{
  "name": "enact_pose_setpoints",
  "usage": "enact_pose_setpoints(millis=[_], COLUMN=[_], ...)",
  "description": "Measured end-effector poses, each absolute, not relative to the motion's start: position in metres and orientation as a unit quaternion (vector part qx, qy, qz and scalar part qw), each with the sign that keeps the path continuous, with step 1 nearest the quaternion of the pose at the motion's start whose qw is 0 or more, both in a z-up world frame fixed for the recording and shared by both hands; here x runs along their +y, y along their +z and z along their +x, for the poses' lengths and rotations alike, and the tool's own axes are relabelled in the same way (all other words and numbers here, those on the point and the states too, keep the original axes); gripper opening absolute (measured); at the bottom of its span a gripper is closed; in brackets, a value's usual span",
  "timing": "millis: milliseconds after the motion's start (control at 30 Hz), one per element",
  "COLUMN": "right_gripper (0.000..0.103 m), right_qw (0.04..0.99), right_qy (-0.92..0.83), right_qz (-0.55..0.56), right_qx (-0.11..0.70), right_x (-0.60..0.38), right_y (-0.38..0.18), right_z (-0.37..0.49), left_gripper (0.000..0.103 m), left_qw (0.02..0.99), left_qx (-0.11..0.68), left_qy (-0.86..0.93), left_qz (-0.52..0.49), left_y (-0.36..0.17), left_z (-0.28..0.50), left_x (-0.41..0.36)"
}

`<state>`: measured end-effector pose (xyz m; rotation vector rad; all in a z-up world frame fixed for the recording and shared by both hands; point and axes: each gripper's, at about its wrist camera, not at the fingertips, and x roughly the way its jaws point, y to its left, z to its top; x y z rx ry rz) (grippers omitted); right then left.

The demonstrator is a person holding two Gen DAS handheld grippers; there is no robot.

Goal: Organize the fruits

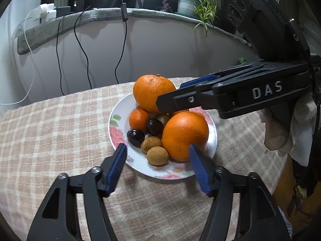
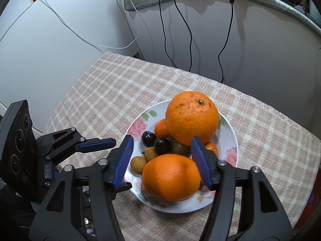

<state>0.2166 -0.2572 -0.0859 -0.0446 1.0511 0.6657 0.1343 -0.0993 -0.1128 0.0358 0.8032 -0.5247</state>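
A floral white plate (image 1: 120, 138) on the checked cloth holds two big oranges, the far one (image 1: 152, 92) and the near one (image 1: 184, 132). Between them lie small tangerines (image 1: 138, 119), dark plums (image 1: 135, 137) and brown longans (image 1: 157, 155). My left gripper (image 1: 157, 147) is open over the plate's near rim, its right pad at the near orange's side. One of its fingers (image 2: 96, 143) shows at the left of the right wrist view. My right gripper (image 2: 161, 139) is open and straddles the big orange nearest to it (image 2: 170, 176) without pressing it; it (image 1: 171, 92) reaches in from the right.
The cloth-covered table (image 2: 100, 92) ends near a white wall with hanging black cables (image 2: 188, 30) and a white cable (image 2: 60, 20). A grey padded ledge (image 1: 60, 26) carries a potted plant (image 1: 190, 4). A gloved hand (image 1: 280, 132) holds the right gripper.
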Motion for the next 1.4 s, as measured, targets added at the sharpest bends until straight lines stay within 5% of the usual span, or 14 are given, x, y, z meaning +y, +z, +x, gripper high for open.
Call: enact_pose_setpoints(millis=[200,1400], right_gripper=[0.069,0.069], right_qw=[0.822,0.932], right_qy=[0.303,0.093], right_qz=[-0.015,0.009], right_qx=[0.481,0.350], right_x=[-0.262,-0.319], right_y=[-0.078,-0.048], right_z=[0.214,0.120], left_gripper=[0.076,0.077], left_qw=[0.892,0.931], left_qx=[0.384,0.332], left_qy=[-0.237,-0.150], left_qz=[0.013,-0.016], left_y=[-0.110,-0.080], left_z=[0.134,0.092], left_x=[-0.096,-0.060])
